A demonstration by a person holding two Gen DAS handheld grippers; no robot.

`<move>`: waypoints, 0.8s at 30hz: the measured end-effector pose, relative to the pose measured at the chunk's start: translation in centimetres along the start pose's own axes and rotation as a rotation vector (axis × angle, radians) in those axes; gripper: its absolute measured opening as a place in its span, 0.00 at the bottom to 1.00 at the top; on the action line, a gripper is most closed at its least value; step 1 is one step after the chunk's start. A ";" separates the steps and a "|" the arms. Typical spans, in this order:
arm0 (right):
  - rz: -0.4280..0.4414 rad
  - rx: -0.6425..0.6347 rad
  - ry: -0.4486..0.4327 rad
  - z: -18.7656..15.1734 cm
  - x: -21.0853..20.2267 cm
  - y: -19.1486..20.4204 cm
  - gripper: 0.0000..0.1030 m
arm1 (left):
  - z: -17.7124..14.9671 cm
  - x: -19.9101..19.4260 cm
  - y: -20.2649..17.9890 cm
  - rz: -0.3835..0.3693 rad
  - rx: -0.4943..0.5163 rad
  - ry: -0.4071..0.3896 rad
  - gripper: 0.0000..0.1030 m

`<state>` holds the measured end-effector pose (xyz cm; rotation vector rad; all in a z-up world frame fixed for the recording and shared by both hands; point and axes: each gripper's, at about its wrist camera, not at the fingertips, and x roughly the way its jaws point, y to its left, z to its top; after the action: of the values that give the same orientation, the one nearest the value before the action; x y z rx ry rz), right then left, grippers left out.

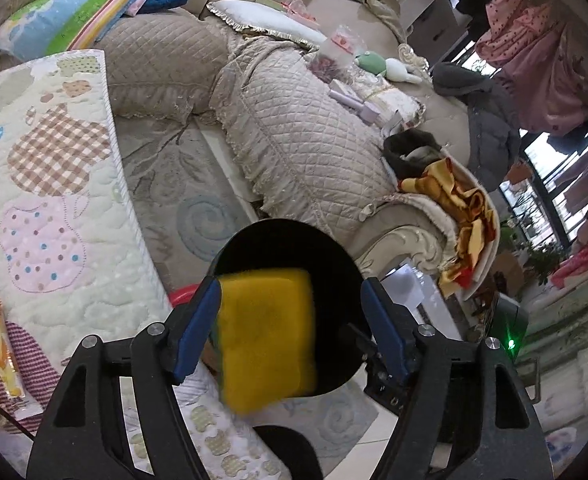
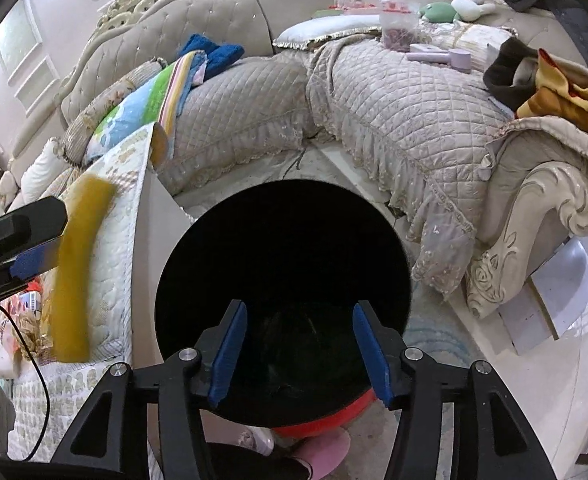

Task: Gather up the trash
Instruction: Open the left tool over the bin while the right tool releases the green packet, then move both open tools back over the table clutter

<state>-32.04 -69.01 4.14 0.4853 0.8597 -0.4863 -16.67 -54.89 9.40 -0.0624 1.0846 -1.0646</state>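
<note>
A yellow sponge (image 1: 268, 336), blurred, hangs over the open mouth of a black trash bin (image 1: 290, 248) between the left gripper (image 1: 290, 332)'s blue fingers (image 1: 198, 332). The fingers stand apart: the sponge lies against the left one, with a clear gap to the right one, and whether it is still pinched cannot be told. In the right wrist view the same sponge (image 2: 76, 264) shows as a yellow streak just left of the bin (image 2: 282, 240), beside the left gripper (image 2: 26, 256). The right gripper (image 2: 300, 354) hovers over the bin with its fingers (image 2: 228, 354) apart and nothing between them. Behind the bin sits a quilted beige sofa (image 1: 302, 128); left of it lies a patchwork quilt (image 1: 46, 184). No writing on any item can be read.
</note>
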 end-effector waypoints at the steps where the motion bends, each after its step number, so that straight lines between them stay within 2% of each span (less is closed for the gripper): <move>1: -0.002 0.000 -0.003 0.0 -0.2 -0.1 0.62 | 0.1 0.0 -0.1 -0.004 -0.004 0.001 0.70; 6: 0.006 0.005 -0.010 -0.1 -0.9 -0.3 0.63 | -0.1 -0.7 -0.3 0.035 0.022 -0.008 0.70; 14: 0.016 -0.039 -0.015 -0.3 -0.9 1.8 0.63 | -1.3 -3.4 0.4 0.194 0.073 -0.068 0.70; 24: 0.044 -0.116 -0.013 -0.7 -1.0 6.2 0.63 | -2.9 -7.6 3.1 0.366 0.085 -0.137 0.70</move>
<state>-29.39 -63.54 5.88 0.3938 0.8583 -0.3965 -17.15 -46.44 11.56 0.1259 0.8847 -0.7627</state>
